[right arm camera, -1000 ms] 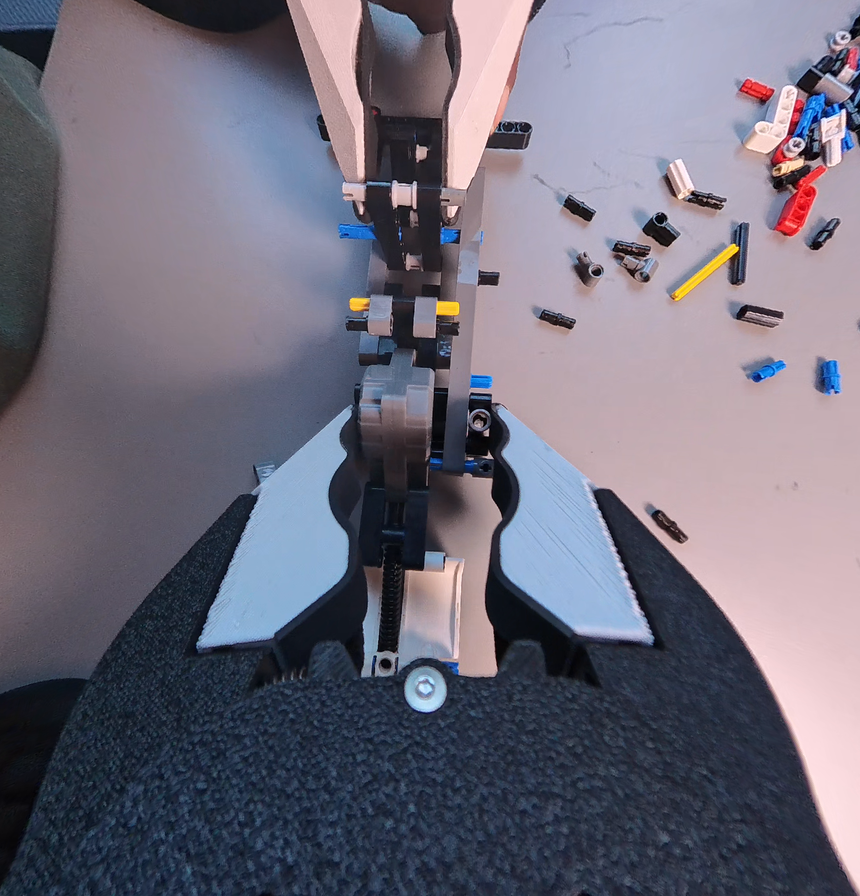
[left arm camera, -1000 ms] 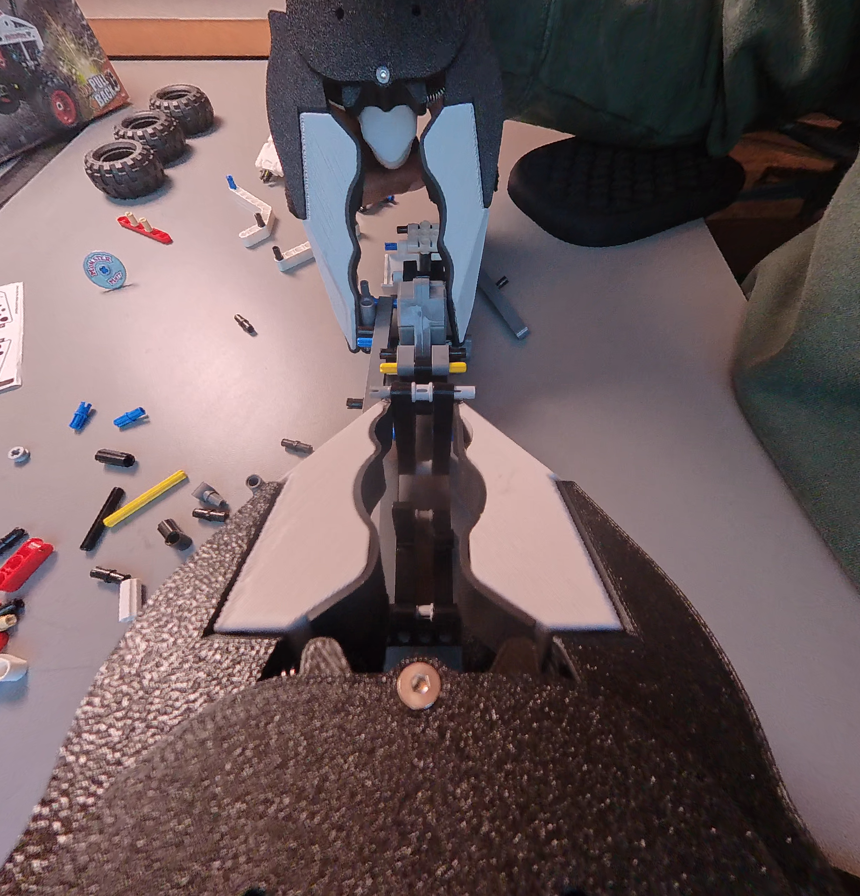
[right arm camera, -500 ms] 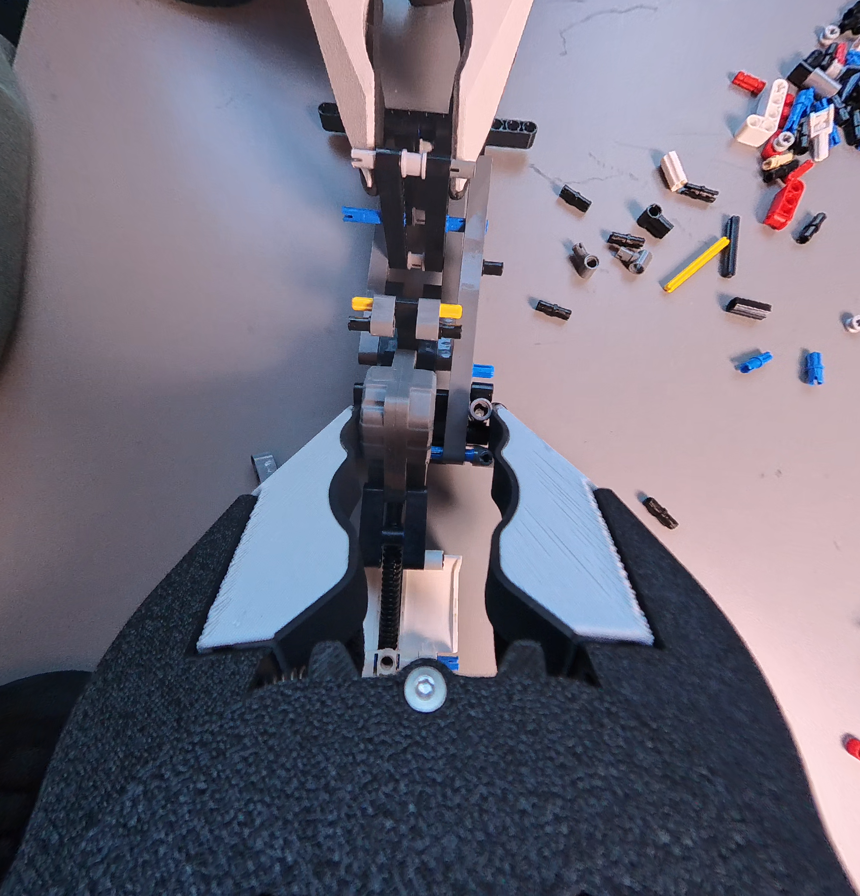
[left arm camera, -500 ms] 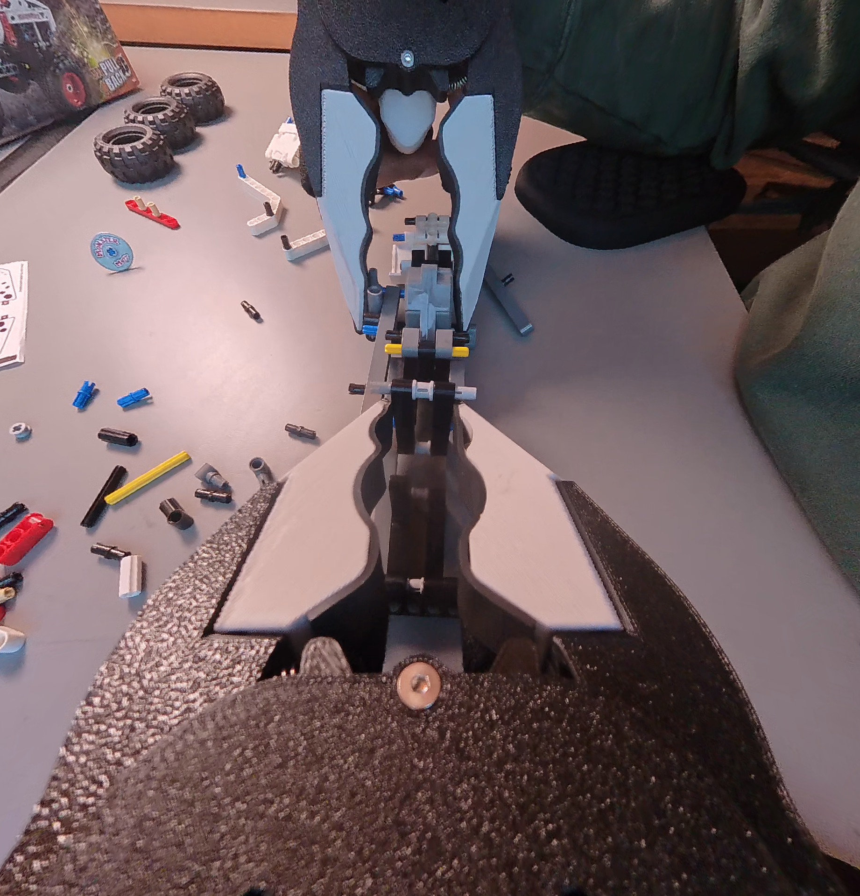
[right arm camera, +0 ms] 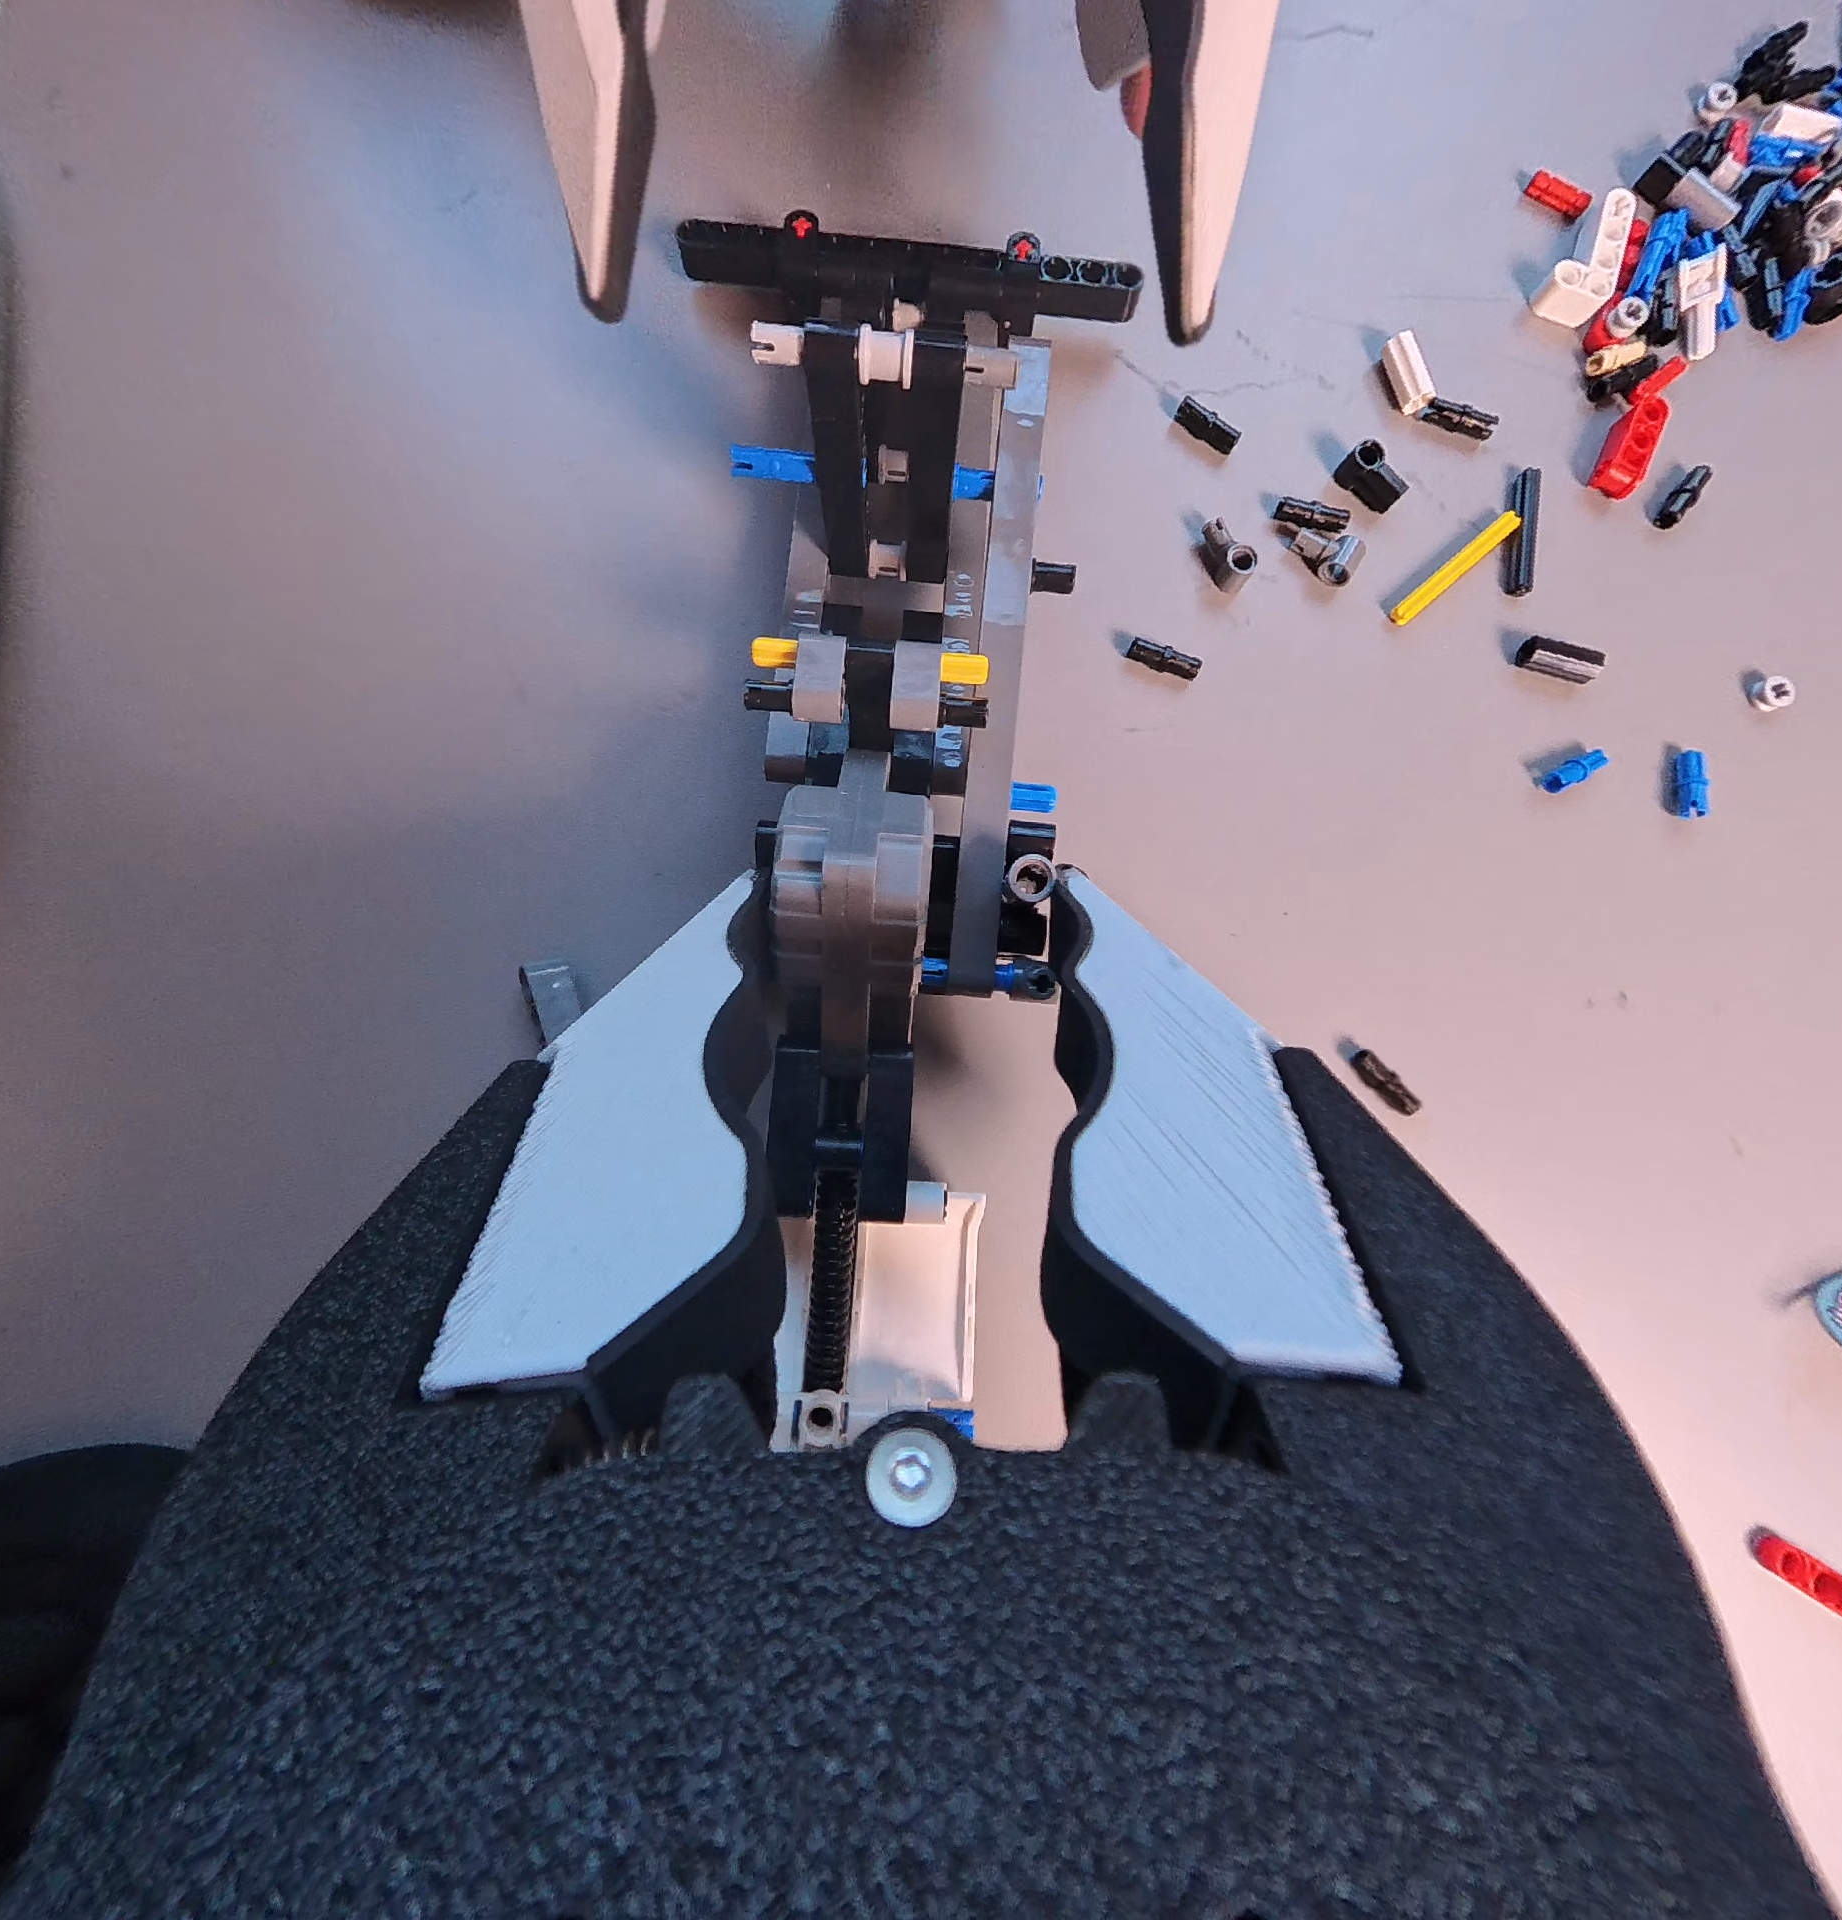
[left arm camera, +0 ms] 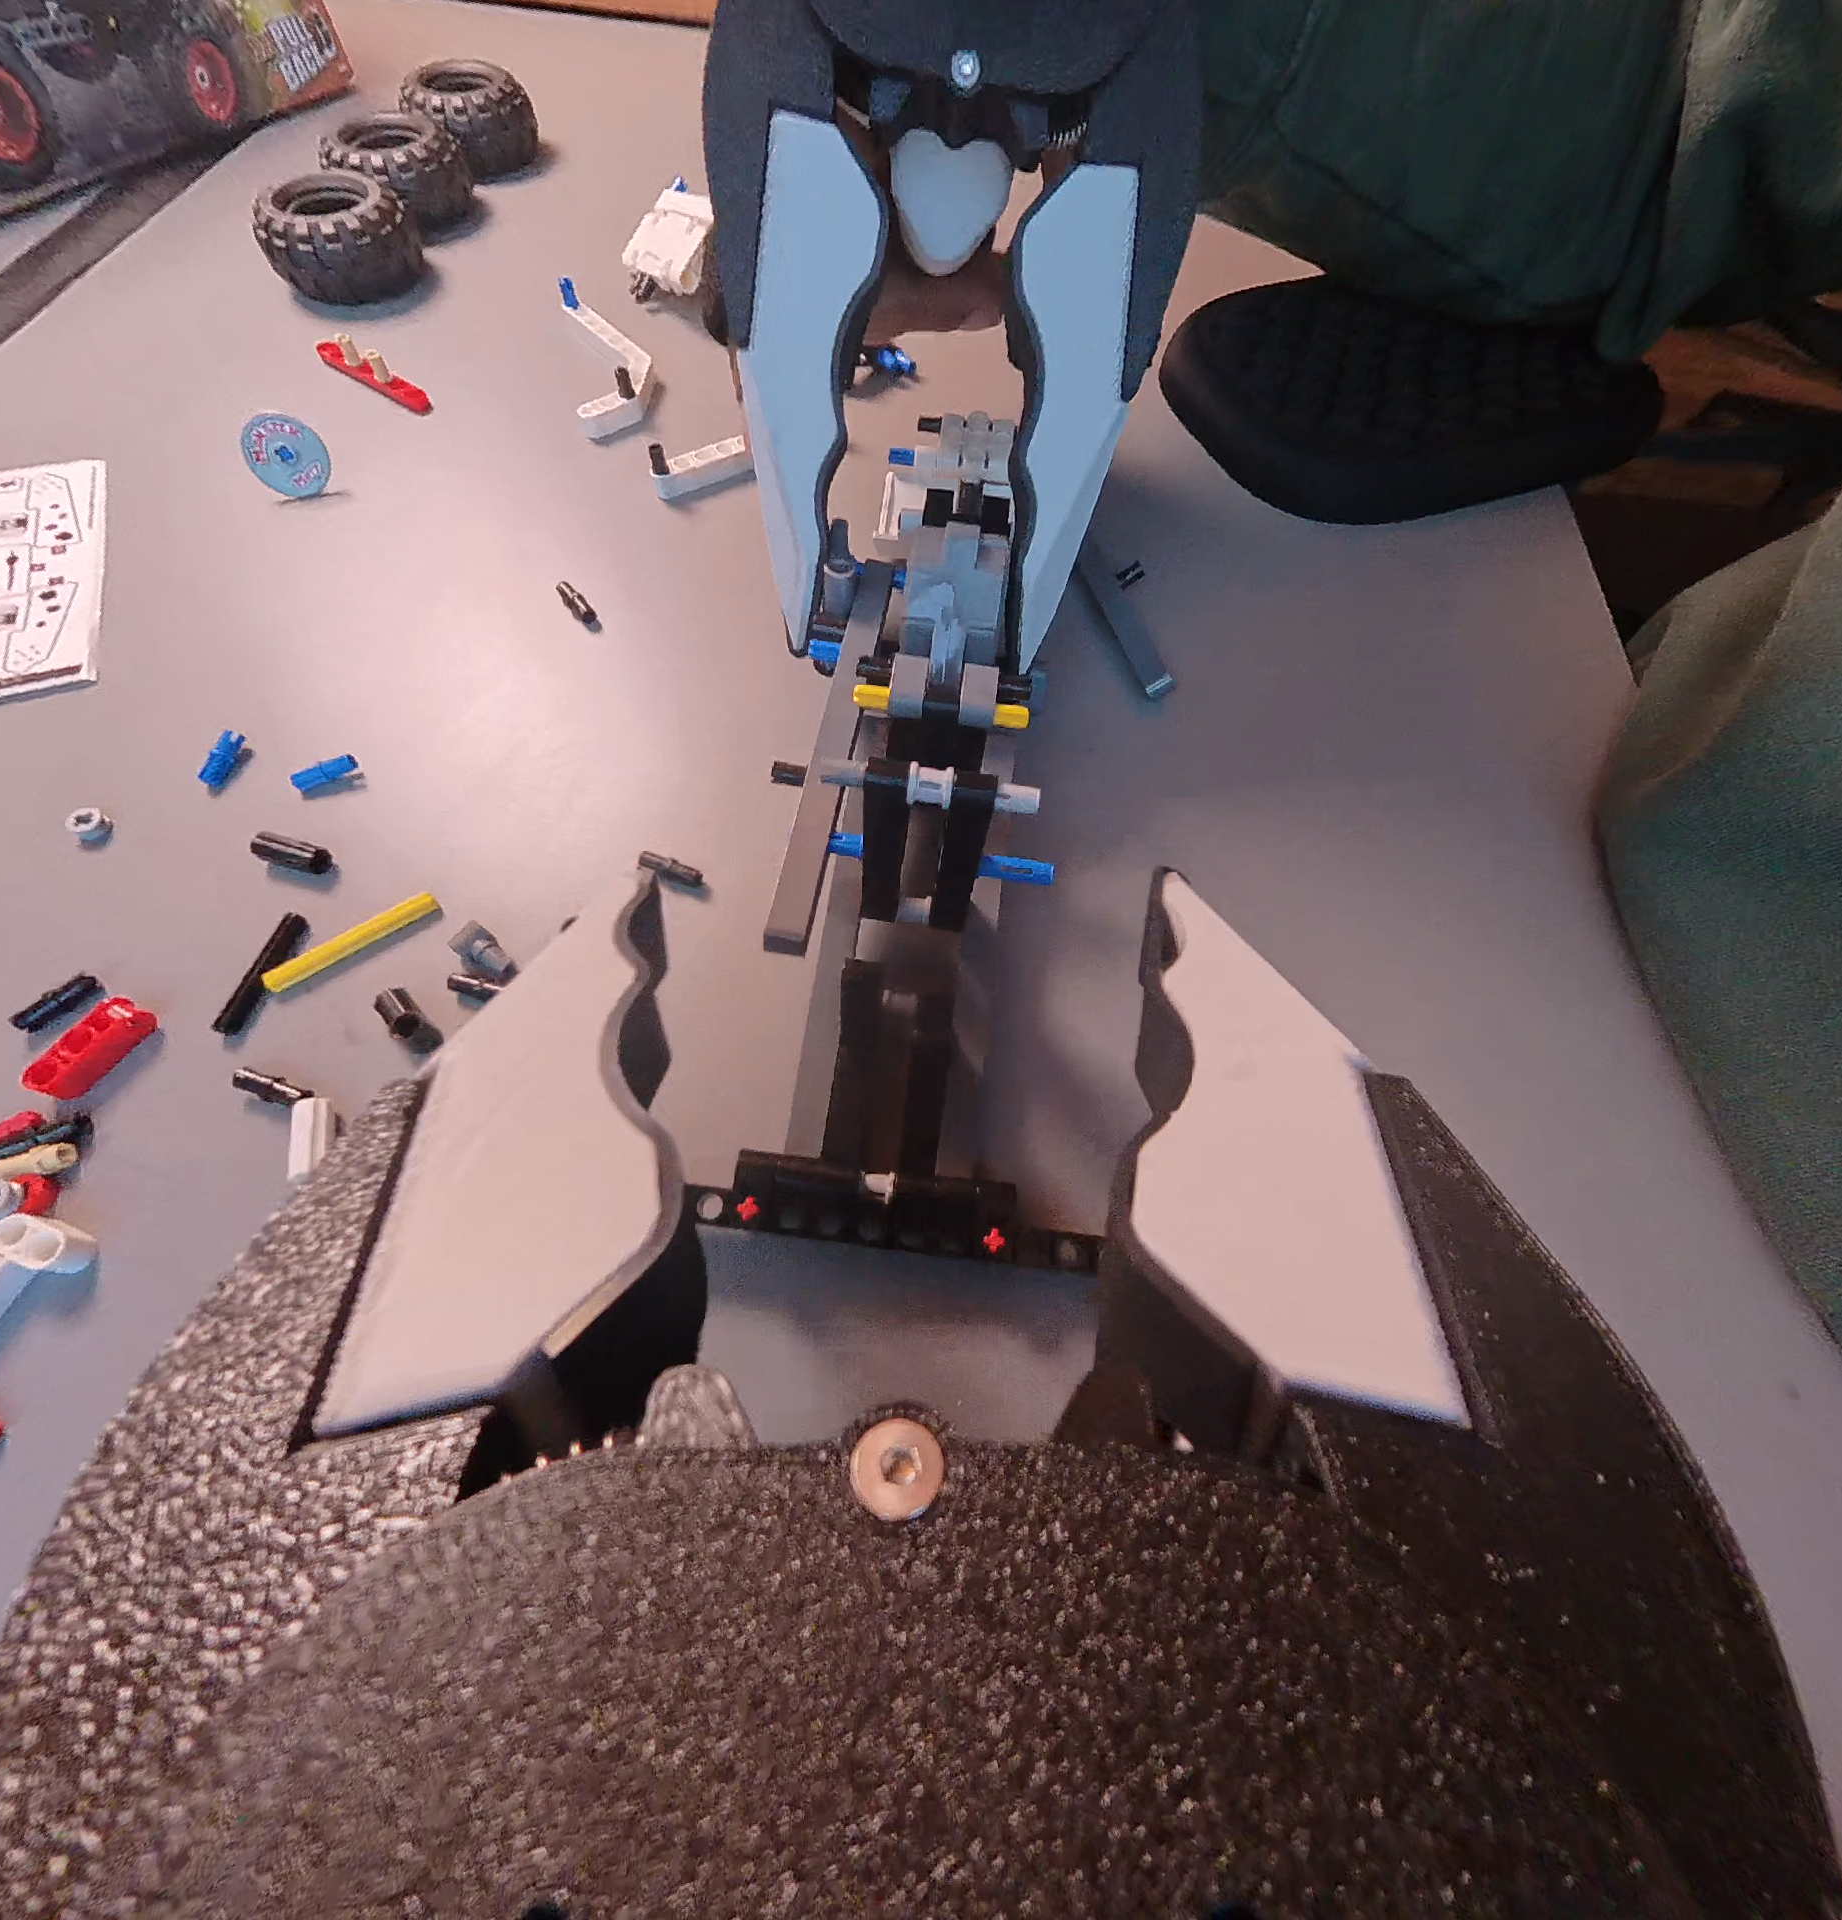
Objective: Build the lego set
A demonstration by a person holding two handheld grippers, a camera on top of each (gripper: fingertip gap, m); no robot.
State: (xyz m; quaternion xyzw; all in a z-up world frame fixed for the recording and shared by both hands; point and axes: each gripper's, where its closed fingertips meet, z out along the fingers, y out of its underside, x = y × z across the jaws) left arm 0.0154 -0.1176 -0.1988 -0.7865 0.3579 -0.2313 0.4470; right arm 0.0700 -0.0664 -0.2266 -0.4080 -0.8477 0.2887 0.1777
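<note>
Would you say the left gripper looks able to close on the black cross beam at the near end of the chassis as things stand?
Probably yes: the left gripper is open, its fingers either side of the black cross beam, nothing between; the right gripper holds the chassis.

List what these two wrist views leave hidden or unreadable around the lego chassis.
- Left wrist view: the chassis far end sits behind the right gripper's fingers.
- Right wrist view: the chassis near end runs under the gripper body; the left gripper is cut by the top edge.
- Both views: its underside against the table.
</note>
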